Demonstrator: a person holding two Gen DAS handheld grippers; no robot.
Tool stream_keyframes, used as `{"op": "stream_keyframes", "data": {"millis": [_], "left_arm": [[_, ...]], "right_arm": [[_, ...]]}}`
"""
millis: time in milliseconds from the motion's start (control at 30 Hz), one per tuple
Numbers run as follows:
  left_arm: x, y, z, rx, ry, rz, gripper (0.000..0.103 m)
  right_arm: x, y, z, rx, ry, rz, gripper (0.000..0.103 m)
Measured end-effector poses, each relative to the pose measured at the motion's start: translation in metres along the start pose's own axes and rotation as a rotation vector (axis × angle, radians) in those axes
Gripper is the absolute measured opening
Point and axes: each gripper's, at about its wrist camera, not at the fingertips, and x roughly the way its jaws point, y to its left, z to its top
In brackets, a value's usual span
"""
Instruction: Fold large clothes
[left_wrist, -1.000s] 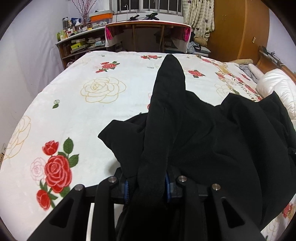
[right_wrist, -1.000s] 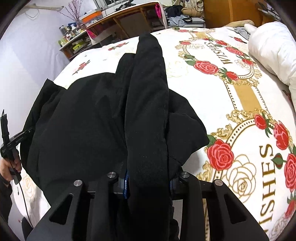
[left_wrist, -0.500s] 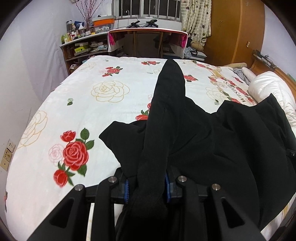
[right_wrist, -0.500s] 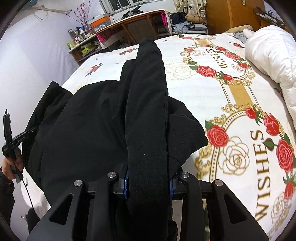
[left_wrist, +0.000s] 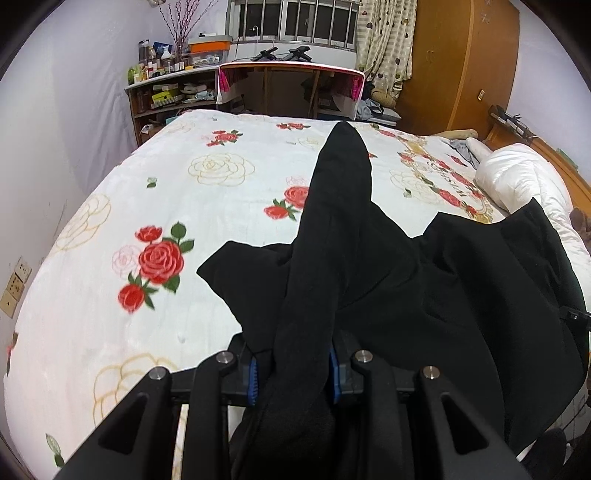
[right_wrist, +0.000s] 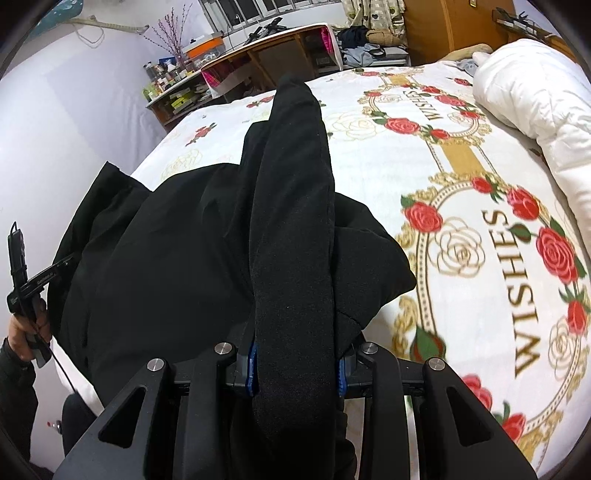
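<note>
- because each gripper pinches its own bunch of the same black garment (left_wrist: 424, 295), the cloth hangs as a wide sheet between the two hands and drapes down onto the bed (left_wrist: 110, 314) rather than lying in a heap.
- the left gripper (left_wrist: 293, 373) has its fingers (left_wrist: 252, 376) pressed against a thick roll of the black fabric, which rises past the blue pads and stands up in front of the lens like a ridge.
- the right gripper (right_wrist: 295, 373) does the same: its fingers (right_wrist: 251, 369) squeeze a rolled edge of the garment, so neither pair is spread and neither meets fully, since the cloth fills the gap.
- holding two separate points likely serves to find the garment's width and pull it taut before it is laid flat; judged from the loose folds, no fold is made yet.
- the garment's lower part rests on the floral blanket near the bed's near edge, well apart from the white duvet (right_wrist: 535, 74) at the headboard side, which leaves bare blanket to spread it on.
- in the right view the person's left hand (right_wrist: 26, 332) shows at the far left edge, gripping its tool's handle beside the hanging cloth.
- the desk (left_wrist: 291, 88) and cluttered shelf (left_wrist: 166, 92) stand beyond the foot of the bed, away from the work.
- a risk, as i judge it: the bunched grips may hide which edge is held.
</note>
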Motion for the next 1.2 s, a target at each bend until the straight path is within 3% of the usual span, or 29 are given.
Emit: {"op": "stream_keyframes", "data": {"millis": [200, 433, 600, 767, 900, 1067, 1200], "left_arm": [[0.005, 0.005, -0.036, -0.019, 0.028, -0.002, 0.029], [0.041, 0.023, -0.087, -0.079, 0.072, 0.017, 0.031], [0.064, 0.043, -0.105, -0.197, 0.123, 0.000, 0.040], [0.057, 0.039, -0.106, -0.200, 0.134, 0.017, 0.051], [0.036, 0.053, -0.103, -0.221, 0.118, 0.000, 0.054], [-0.006, 0.069, -0.088, -0.253, 0.001, 0.041, 0.054], [-0.009, 0.042, -0.072, -0.197, -0.040, -0.017, 0.054]], "right_arm": [[0.009, -0.006, -0.032, 0.025, 0.038, 0.007, 0.031], [0.054, -0.036, -0.060, 0.104, 0.113, -0.007, 0.034], [0.072, -0.052, -0.066, 0.175, 0.141, 0.006, 0.044], [0.070, -0.053, -0.063, 0.194, 0.168, -0.035, 0.060], [0.046, -0.051, -0.066, 0.166, 0.140, -0.059, 0.061], [-0.006, -0.035, -0.054, 0.084, 0.003, -0.130, 0.061], [-0.006, -0.006, -0.045, 0.023, -0.047, -0.132, 0.061]]}}
